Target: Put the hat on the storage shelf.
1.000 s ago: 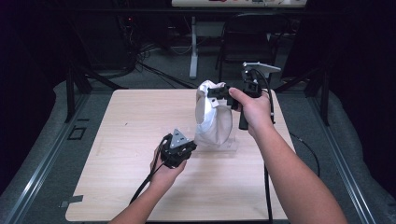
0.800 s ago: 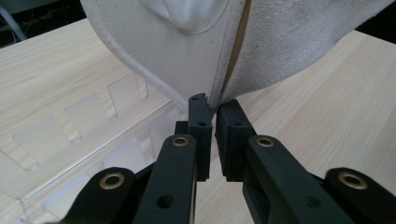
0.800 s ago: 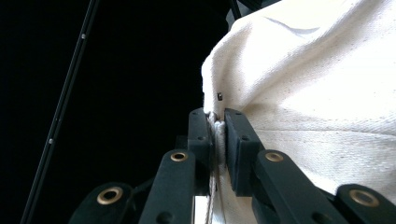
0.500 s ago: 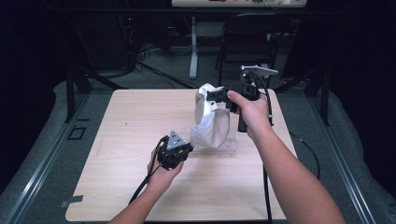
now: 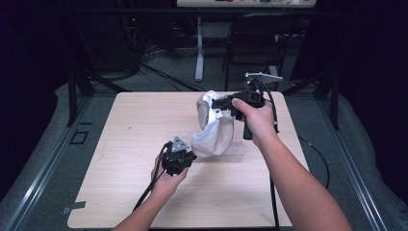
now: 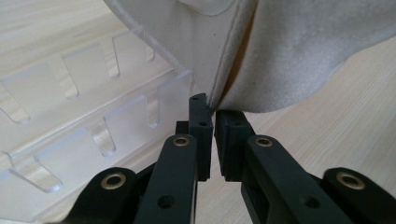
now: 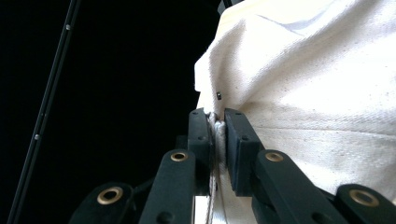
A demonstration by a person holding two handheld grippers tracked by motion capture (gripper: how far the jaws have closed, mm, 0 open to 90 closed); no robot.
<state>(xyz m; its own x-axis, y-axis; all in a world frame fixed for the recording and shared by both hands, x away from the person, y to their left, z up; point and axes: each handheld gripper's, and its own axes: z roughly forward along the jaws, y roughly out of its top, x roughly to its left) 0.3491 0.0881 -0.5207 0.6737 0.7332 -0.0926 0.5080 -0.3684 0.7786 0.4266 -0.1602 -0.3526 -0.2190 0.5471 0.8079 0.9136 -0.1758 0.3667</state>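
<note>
A white cloth bag (image 5: 214, 130) hangs above the table's middle, its mouth turned left. My right gripper (image 5: 222, 103) is shut on the bag's upper rim (image 7: 280, 93), and cloth is pinched between its pads (image 7: 236, 140). My left gripper (image 5: 185, 155) sits low at the bag's bottom left corner. Its jaws are nearly together, and the bag's lower seam (image 6: 224, 70) runs down into their tips. A clear plastic rack (image 6: 79, 116) with slots lies on the wood just beside and under the bag.
The clear rack (image 5: 233, 150) lies flat on the wooden table (image 5: 120, 192), right of centre. Both forearms come in from the bottom edge. Cables trail from each gripper. A chair and a table leg stand beyond the far edge.
The bag's lower end has swung left and down to the left gripper, which has hardly moved. The right gripper has shifted slightly left with the rim still in it.
</note>
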